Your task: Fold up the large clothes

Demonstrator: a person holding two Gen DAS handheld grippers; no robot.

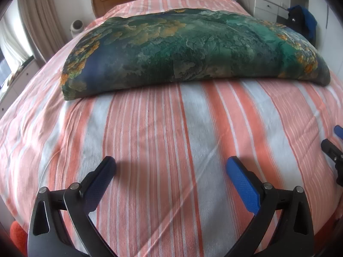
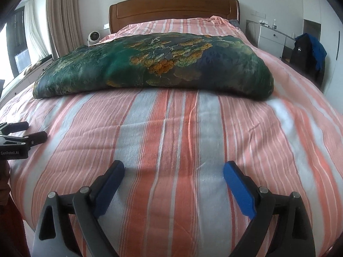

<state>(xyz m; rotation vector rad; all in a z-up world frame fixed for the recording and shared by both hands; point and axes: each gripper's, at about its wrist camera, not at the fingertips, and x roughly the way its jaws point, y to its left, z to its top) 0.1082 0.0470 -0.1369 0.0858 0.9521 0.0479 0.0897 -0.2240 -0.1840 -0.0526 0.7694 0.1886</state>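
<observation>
Green-and-orange printed garment (image 1: 188,47), already doubled into a thick flat bundle, lying crosswise on the bed well ahead of both sets of jaws, nearer the wooden headboard (image 2: 173,10) than the foot. Near edge of the bundle rounded, likely a fold line; far edge thinner. Probably laid broadside so that each end can be taken from one side for a further fold, though how many folds remain cannot be told.

Between bundle and jaws, only bare striped bedsheet (image 1: 163,132), salmon and pale grey, faintly wrinkled.

Left gripper (image 1: 171,167) spread wide, blue pads (image 1: 242,184) well apart, nothing between them, hovering close over the sheet with a shadow just ahead of the left finger. Also seen low at the left margin of the right view (image 2: 36,137), level with the other tool.

Right gripper (image 2: 173,171) likewise spread near its widest and empty, only sheet showing in the gap. Seen at the right margin of the left view (image 1: 336,141).

Both tilted downward at the foot of the bed, side by side and apart, seemingly readied to reach forward for the bundle's near edge or corners.

Beyond: curtain (image 2: 64,15) off to the left, white drawer unit (image 2: 272,38) and dark jacket (image 2: 308,49) off to the right, small white fan (image 2: 94,36) beside the headboard.
</observation>
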